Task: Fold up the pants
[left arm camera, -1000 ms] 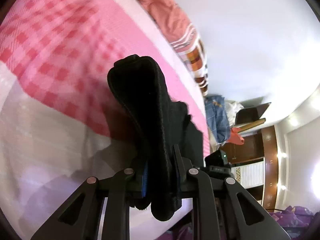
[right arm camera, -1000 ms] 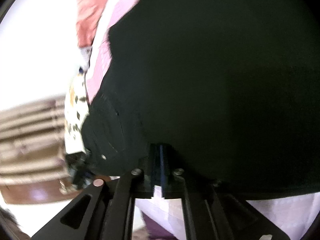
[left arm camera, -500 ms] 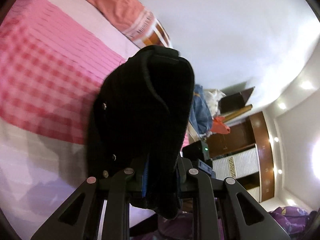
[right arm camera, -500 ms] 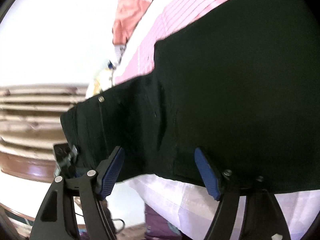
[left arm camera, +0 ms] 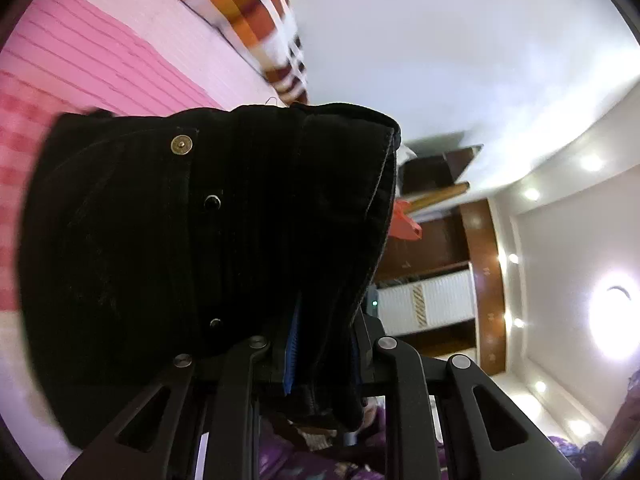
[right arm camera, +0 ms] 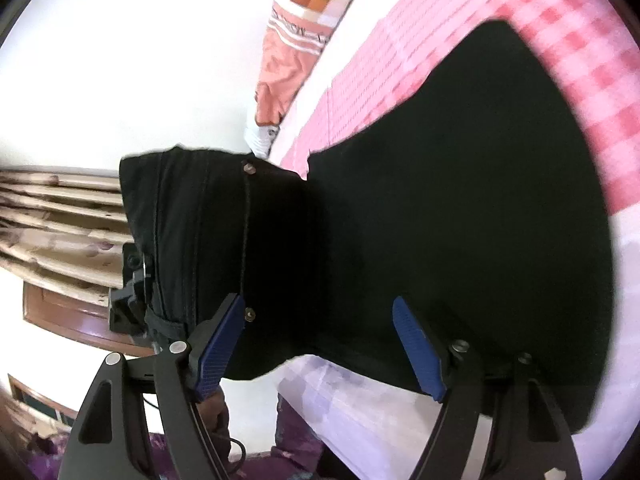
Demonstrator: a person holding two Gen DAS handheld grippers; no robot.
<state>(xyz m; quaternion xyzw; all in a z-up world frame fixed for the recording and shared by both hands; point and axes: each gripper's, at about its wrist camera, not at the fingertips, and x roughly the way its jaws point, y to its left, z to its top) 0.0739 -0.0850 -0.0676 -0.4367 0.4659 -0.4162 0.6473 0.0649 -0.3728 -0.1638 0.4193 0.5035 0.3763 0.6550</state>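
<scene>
The left gripper (left arm camera: 320, 352) has its jaws clamped on the waistband end of the black pants (right arm camera: 460, 200), holding it lifted off the bed's (right arm camera: 580, 60) pink checked cover. The right gripper (right arm camera: 320, 344) has just been opening; its jaws stand wide, nothing pressed between them, at the bed's near edge where the pants lie spread.

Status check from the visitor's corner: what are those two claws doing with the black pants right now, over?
Left gripper shut on black pants, waistband lifted. Right gripper open, jaws just opened, gripping nothing. Rest of pants on pink checked bed. Nothing in the way.
</scene>
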